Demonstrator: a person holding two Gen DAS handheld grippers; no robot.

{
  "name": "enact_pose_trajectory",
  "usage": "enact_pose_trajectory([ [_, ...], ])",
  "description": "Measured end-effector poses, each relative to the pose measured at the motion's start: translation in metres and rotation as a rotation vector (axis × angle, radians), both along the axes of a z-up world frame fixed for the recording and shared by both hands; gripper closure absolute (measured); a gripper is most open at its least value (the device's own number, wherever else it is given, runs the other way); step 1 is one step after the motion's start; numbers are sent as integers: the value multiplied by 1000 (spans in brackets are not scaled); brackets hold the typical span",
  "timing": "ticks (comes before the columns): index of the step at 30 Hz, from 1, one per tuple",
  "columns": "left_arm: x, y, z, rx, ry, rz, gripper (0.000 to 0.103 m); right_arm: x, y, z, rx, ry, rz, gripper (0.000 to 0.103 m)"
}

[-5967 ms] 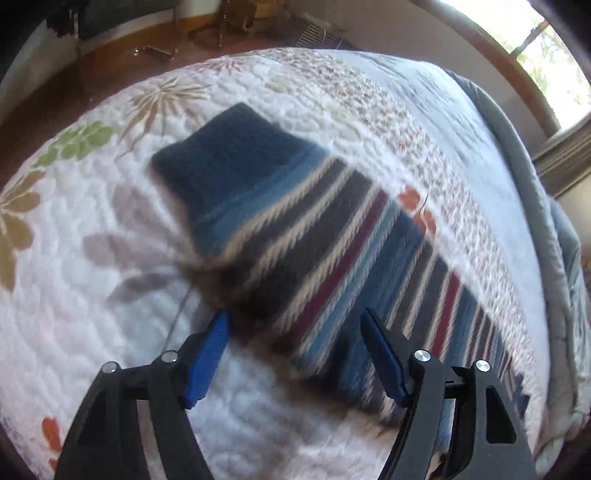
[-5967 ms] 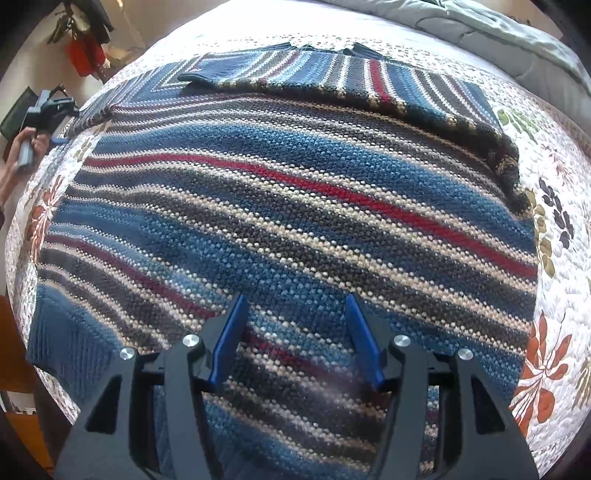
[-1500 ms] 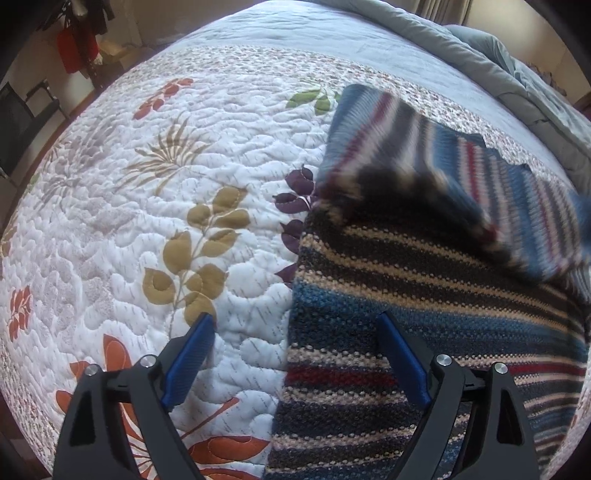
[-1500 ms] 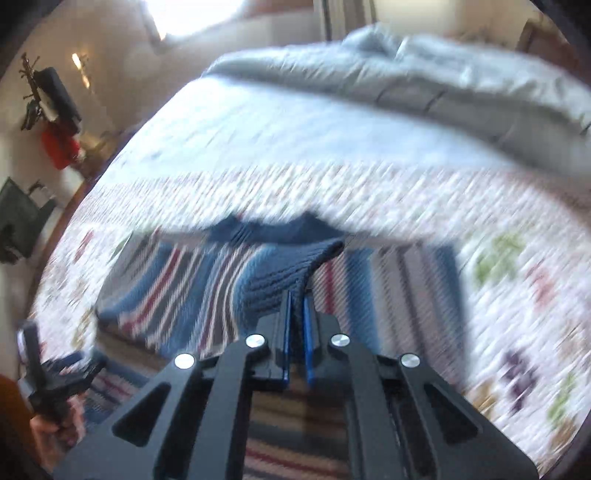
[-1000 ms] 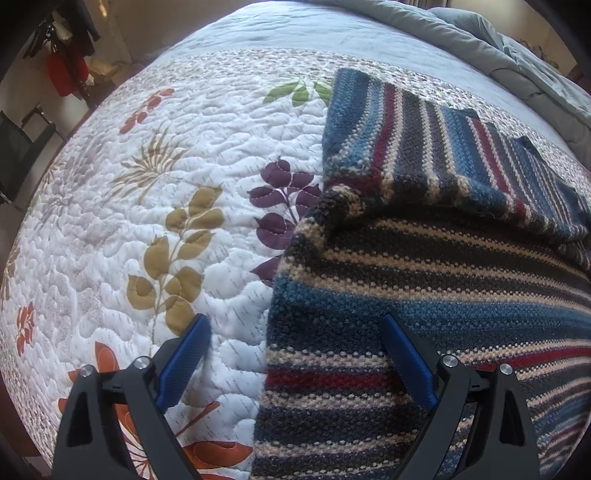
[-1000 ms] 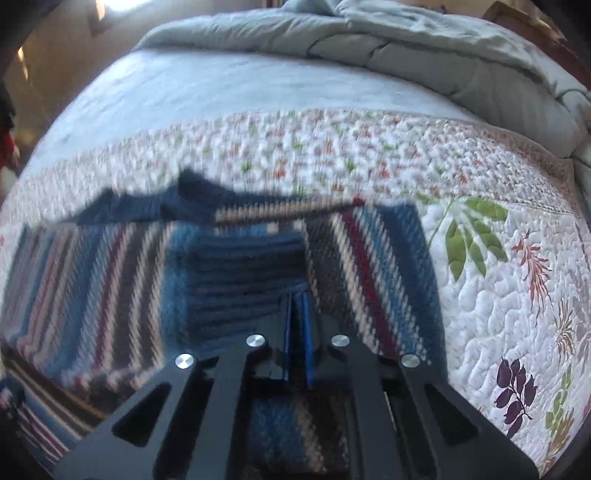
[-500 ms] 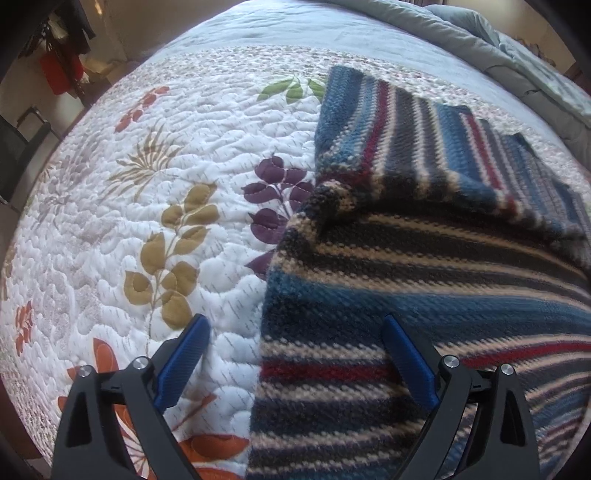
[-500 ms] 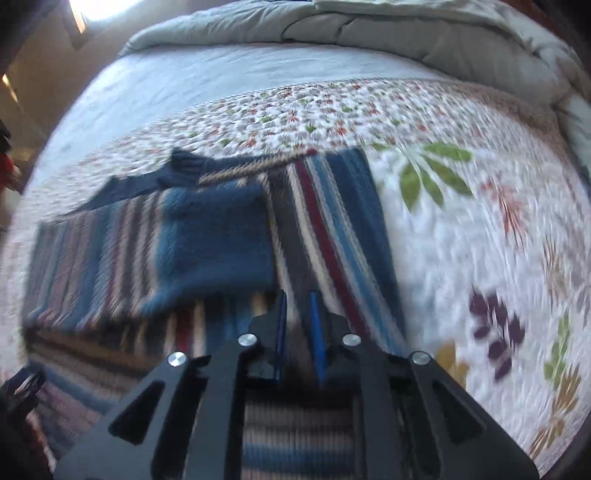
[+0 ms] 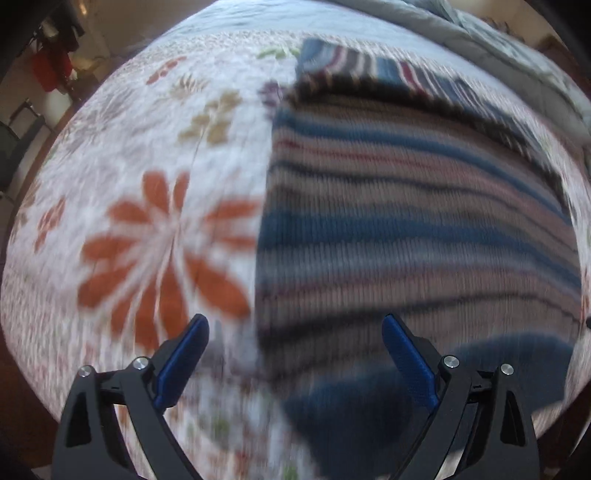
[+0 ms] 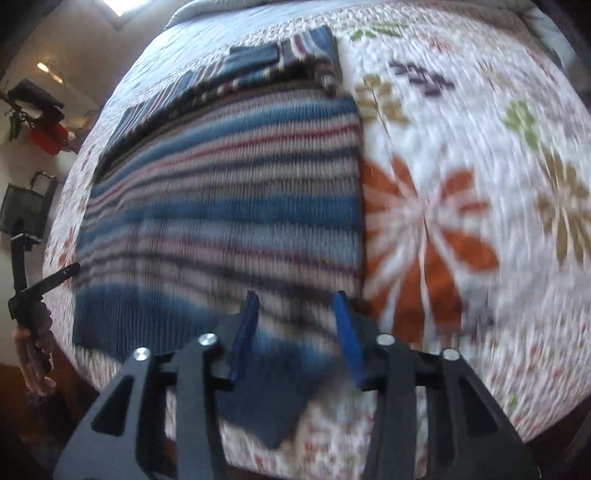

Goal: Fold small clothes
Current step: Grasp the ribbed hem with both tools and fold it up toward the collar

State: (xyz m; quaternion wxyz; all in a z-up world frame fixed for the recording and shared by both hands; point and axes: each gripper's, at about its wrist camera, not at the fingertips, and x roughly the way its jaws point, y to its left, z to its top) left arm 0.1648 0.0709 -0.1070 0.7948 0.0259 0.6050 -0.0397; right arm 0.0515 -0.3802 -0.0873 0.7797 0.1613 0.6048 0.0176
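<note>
A blue, red, cream and dark striped knitted sweater (image 9: 406, 221) lies flat on the floral quilt (image 9: 147, 184), with its sleeves folded across the far end (image 10: 266, 66). My left gripper (image 9: 293, 332) is open and empty, low over the sweater's near left edge. My right gripper (image 10: 297, 306) is open and empty, over the sweater's near right corner by the blue hem (image 10: 147, 317). Both views are blurred by motion. The left gripper also shows at the left edge of the right wrist view (image 10: 40, 284).
The quilt covers a bed; a grey duvet (image 9: 498, 33) is bunched at the far end. The bed's near edge (image 10: 332, 454) runs just below the sweater hem. A red object (image 10: 48, 140) and dark furniture stand by the wall at left.
The right gripper let go of the folded sleeve and opened. Both grippers pulled back from the sleeve end to the sweater's near hem, close to the bed's near edge.
</note>
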Motion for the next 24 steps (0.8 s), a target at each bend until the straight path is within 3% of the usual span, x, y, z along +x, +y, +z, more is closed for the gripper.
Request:
enact_pose_trajectory([
  [3, -35, 3, -1, -38, 47, -10, 8, -31, 3, -5, 22, -4, 18, 54],
  [7, -63, 0, -2, -164, 98, -19, 8, -56, 9, -14, 82, -1, 16, 53],
  [13, -68, -15, -16, -243, 172, -28, 9, -67, 11, -27, 152, 20, -1, 51],
  [18, -62, -17, -27, -298, 188, -10, 9, -68, 24, -37, 213, 36, 14, 52],
  [19, -62, -16, -28, -304, 187, -7, 9, -67, 24, -40, 238, 36, 2, 55],
  [21, -62, -13, -27, -310, 176, 12, 19, -68, 23, -43, 277, 35, -20, 64],
  [22, -61, -14, -25, -310, 173, 16, 36, -68, 24, -44, 283, 31, -27, 73],
  [23, -61, -11, -24, -310, 174, 24, 55, -69, 25, -44, 288, 27, -22, 88],
  [24, -63, -4, -23, -310, 179, 36, 65, -72, 23, -43, 301, 25, -13, 92],
])
